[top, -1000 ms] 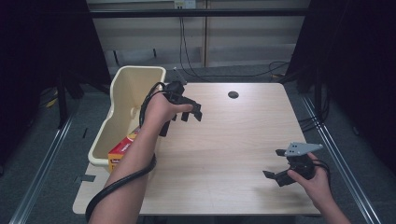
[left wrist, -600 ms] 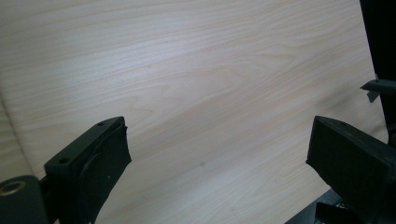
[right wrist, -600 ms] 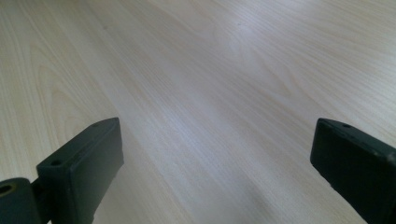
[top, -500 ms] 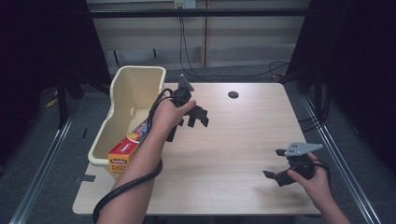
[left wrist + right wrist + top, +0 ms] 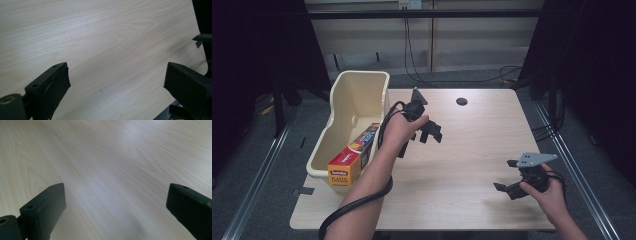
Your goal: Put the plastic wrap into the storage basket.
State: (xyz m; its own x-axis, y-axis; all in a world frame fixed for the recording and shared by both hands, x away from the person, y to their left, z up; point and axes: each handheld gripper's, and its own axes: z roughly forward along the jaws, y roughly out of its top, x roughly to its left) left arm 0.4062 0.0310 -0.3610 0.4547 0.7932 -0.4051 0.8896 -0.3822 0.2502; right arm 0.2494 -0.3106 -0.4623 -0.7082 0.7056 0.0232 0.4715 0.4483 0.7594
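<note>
My left gripper (image 5: 421, 141) hovers over the light wooden table (image 5: 472, 150) just right of a cream bin (image 5: 343, 131), held in a hand. It is open with nothing between its jaws. In the left gripper view the left gripper (image 5: 117, 85) frames bare wood. A red and yellow plastic-wrap box (image 5: 353, 160) leans in the bin's near end, resting on the rim. My right gripper (image 5: 505, 175) stays low near the table's front right, open and empty, and in the right gripper view the right gripper (image 5: 116, 202) also looks onto bare wood.
A dark round hole (image 5: 461, 101) marks the table near its far edge. A thick black cable (image 5: 357, 205) trails from the left gripper along the forearm. Metal rails (image 5: 257, 170) and dark floor flank the table.
The left hand has drawn its gripper right and nearer, away from the bin, uncovering the box that leans there. The right gripper has stayed where it was.
</note>
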